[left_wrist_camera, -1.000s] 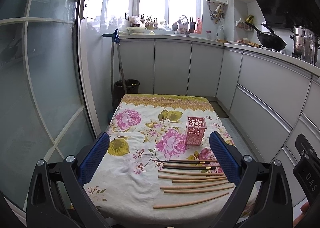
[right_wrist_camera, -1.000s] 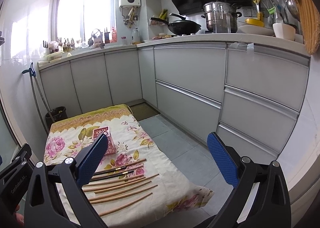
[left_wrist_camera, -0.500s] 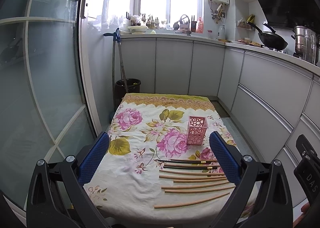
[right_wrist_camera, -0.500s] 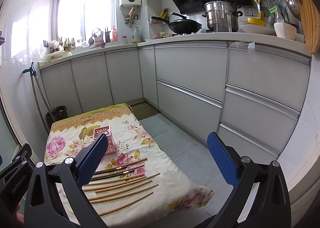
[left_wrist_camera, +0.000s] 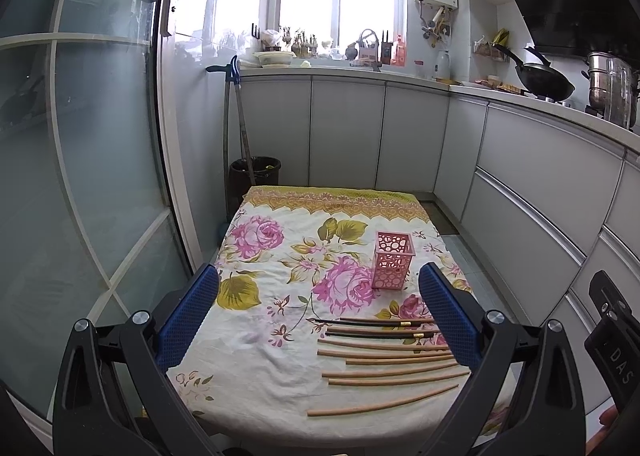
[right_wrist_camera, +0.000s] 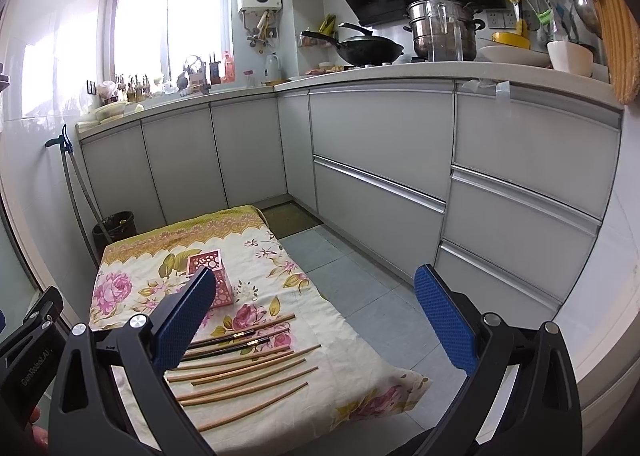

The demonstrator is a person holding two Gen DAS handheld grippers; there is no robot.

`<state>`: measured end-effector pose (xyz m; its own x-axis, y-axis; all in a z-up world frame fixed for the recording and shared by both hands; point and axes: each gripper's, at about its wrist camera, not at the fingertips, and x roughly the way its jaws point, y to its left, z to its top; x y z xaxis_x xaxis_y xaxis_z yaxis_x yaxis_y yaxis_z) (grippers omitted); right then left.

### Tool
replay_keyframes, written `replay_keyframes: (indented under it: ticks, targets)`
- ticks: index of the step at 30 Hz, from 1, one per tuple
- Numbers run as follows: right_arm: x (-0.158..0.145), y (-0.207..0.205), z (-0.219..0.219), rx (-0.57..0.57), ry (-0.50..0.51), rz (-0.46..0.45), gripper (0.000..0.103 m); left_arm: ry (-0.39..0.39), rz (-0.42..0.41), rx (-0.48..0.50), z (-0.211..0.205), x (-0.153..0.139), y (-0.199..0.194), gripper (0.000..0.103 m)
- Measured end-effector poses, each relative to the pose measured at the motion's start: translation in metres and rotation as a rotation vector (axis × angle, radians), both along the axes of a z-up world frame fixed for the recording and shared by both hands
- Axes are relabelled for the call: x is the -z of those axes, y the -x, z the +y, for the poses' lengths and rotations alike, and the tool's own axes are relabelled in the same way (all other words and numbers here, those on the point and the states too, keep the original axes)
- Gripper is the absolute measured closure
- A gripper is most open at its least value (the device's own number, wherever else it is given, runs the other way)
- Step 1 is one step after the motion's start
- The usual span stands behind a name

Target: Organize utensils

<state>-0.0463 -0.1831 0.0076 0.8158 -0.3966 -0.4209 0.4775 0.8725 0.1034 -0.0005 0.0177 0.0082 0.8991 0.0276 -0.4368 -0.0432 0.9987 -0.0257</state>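
A pink perforated holder (left_wrist_camera: 392,266) stands upright on a low table with a floral cloth (left_wrist_camera: 280,256). Several wooden chopsticks (left_wrist_camera: 394,372) and two black ones (left_wrist_camera: 372,322) lie side by side on the cloth in front of it. My left gripper (left_wrist_camera: 320,316) is open and empty, held above the near part of the table. In the right wrist view the holder (right_wrist_camera: 216,276) and chopsticks (right_wrist_camera: 244,376) sit at lower left. My right gripper (right_wrist_camera: 316,316) is open and empty, off the table's right side over the floor.
Grey kitchen cabinets (right_wrist_camera: 380,159) run along the right and back. A glass door (left_wrist_camera: 80,175) stands at the left. A black bin (left_wrist_camera: 256,175) and a mop handle (left_wrist_camera: 236,127) stand behind the table. A wok (right_wrist_camera: 360,45) and a steamer pot (right_wrist_camera: 444,29) sit on the counter.
Both views have shifted only slightly; the left camera has tipped a little so the table sits a bit lower. Nothing on the table has moved.
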Motion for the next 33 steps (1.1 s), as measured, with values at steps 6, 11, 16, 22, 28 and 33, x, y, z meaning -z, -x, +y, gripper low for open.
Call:
replay_keyframes:
  ticks: [6,11,16,22,28,33]
  targets:
    - [0.001,0.000,0.000,0.004,0.001,-0.002,0.006,-0.003,0.006,0.003,-0.002,0.002,0.000,0.007]
    - [0.005,-0.003,-0.002,0.010,-0.007,0.007,0.006,-0.011,0.019,0.009,-0.006,0.005,-0.002,0.007]
    - [0.012,-0.012,-0.008,0.016,-0.023,0.026,0.006,-0.027,0.046,0.021,-0.014,0.012,-0.012,0.007]
    - [0.030,-0.024,-0.042,0.089,-0.104,0.040,0.006,-0.075,0.214,0.316,-0.049,0.031,-0.069,0.007]
    - [0.072,-0.045,-0.101,0.194,-0.282,0.090,0.006,-0.284,0.657,0.805,-0.135,0.104,-0.156,0.007]
    - [0.100,-0.068,-0.125,0.225,-0.336,0.133,0.006,-0.338,0.934,0.938,-0.178,0.157,-0.210,0.007]
